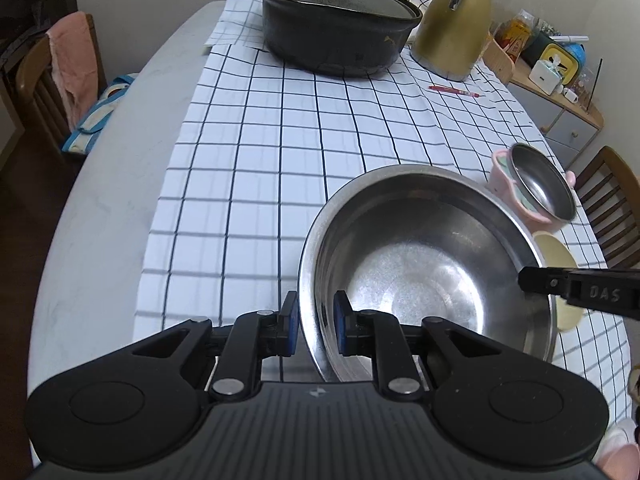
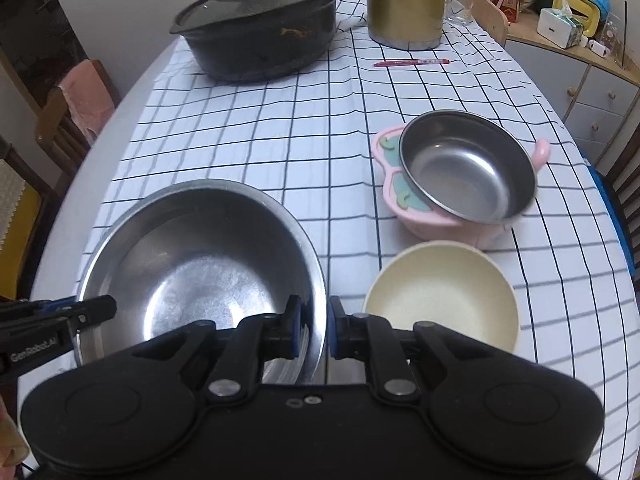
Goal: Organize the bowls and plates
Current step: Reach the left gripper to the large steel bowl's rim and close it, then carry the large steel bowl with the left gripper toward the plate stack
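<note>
Left gripper [image 1: 316,322]: jaws narrow, clamped on the left rim of the large steel bowl [image 1: 420,264], one blue pad outside the wall and one inside. To the left of these jaws only bare checked cloth [image 1: 280,140] over the bench [image 1: 100,220]. Ahead of them and well apart: a lidded black pot [image 1: 336,24], a gold kettle [image 1: 452,24], a red pen [image 1: 454,91].

Right gripper [image 2: 314,328]: jaws narrow, clamped on the opposite rim of the same bowl, one pad either side of the wall. The bowl sits between the two jaw sets; from its tilt it appears lifted off the cloth, though the underside is hidden.

Just right of the right jaws: a cream bowl [image 2: 440,296], empty, upright on the cloth. Ahead and right of them: a small steel bowl [image 2: 468,168] resting tilted in a pink child's bowl [image 2: 404,200].

Step in hand, as judged: two-handed carry of the large bowl to a stacking spot.

Notes for doing it well:
- Move both hands together and keep their spacing fixed; a thin, slick rim can slip from the pads if the hands drift apart or twist.
- Keep the rim level.
- Clear the cream bowl beside the right jaws during travel.
- The largest bowl probably belongs at the base of the stack, so set it on open cloth and nest the smaller ones in it.
- Open both jaws only once it rests flat.
</note>
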Demonstrator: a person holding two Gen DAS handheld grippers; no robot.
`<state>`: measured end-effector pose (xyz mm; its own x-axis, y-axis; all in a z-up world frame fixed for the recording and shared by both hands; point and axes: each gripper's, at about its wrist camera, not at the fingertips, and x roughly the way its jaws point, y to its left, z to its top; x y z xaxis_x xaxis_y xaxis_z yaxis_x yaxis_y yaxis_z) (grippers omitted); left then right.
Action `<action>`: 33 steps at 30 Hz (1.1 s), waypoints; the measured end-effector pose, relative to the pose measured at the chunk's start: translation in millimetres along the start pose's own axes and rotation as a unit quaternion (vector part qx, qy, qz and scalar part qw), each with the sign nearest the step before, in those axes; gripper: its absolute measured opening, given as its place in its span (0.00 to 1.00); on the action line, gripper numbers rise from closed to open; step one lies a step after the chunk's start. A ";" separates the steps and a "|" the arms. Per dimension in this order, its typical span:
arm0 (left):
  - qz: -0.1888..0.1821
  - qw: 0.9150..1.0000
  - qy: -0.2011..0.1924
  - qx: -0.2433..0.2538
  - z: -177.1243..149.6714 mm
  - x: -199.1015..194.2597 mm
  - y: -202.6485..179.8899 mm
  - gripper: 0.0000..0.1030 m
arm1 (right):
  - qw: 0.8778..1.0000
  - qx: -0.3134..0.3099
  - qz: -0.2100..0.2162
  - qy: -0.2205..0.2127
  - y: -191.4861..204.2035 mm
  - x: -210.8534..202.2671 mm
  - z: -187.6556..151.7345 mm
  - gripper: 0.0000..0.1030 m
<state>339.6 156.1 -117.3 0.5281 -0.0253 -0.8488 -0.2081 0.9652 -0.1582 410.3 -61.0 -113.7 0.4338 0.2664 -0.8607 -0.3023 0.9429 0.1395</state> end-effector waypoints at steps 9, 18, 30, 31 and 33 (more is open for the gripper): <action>0.020 1.000 0.007 0.002 -46.2 -49.3 -8.3 0.17 | 1.000 -0.018 0.008 0.013 11.0 -47.8 -43.9 0.12; 0.037 0.999 0.006 -0.005 -97.6 -92.4 -11.2 0.17 | 0.998 -0.040 0.040 0.027 14.4 -84.3 -96.5 0.12; 0.054 0.998 0.024 -0.006 -172.4 -114.0 -21.6 0.17 | 0.994 -0.056 0.068 0.066 6.0 -99.4 -167.1 0.12; 0.057 0.998 0.027 -0.006 -178.7 -114.0 -23.1 0.17 | 0.994 -0.056 0.069 0.069 5.2 -99.5 -172.9 0.12; 0.057 0.998 0.033 -0.010 -189.7 -113.1 -23.3 0.17 | 0.993 -0.061 0.069 0.075 4.1 -98.2 -184.1 0.12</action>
<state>128.4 87.1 -113.4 0.4449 0.0665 -0.8931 -0.2805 0.9574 -0.0685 210.2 -120.1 -118.7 0.2528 0.3506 -0.9017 -0.4552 0.8655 0.2090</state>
